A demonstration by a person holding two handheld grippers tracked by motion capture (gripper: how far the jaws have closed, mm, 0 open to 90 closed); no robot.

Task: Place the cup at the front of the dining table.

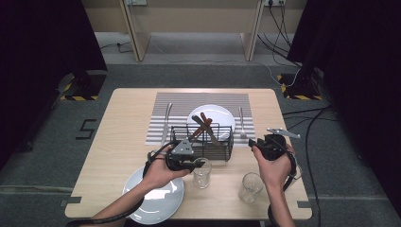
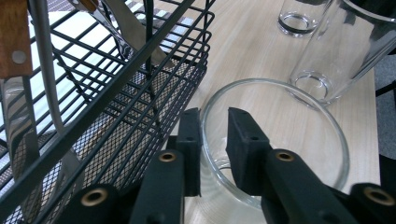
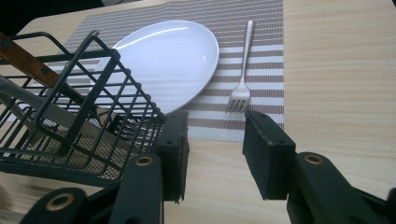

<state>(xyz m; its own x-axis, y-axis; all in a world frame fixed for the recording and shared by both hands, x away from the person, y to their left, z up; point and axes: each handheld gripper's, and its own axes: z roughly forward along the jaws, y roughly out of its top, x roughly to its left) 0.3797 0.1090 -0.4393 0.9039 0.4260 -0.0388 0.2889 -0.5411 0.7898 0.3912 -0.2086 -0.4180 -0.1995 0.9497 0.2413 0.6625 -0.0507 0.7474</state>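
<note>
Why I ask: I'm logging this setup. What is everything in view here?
table: one, light wood, centre of the floor
placemat: one, grey-and-white striped, far half of the table
plates: two, white; far plate on the placemat, near plate at the near left edge
knife: one, silver, left on the placemat
fork: one, silver, right on the placemat
basket: one, black wire, at the placemat's near edge
utensils: several, some brown-handled, in the basket
glasses: two, clear; left glass beside the basket, right glass near the right hand
left gripper: black, fingers astride the left glass's rim
right gripper: black, open, nothing between them
</note>
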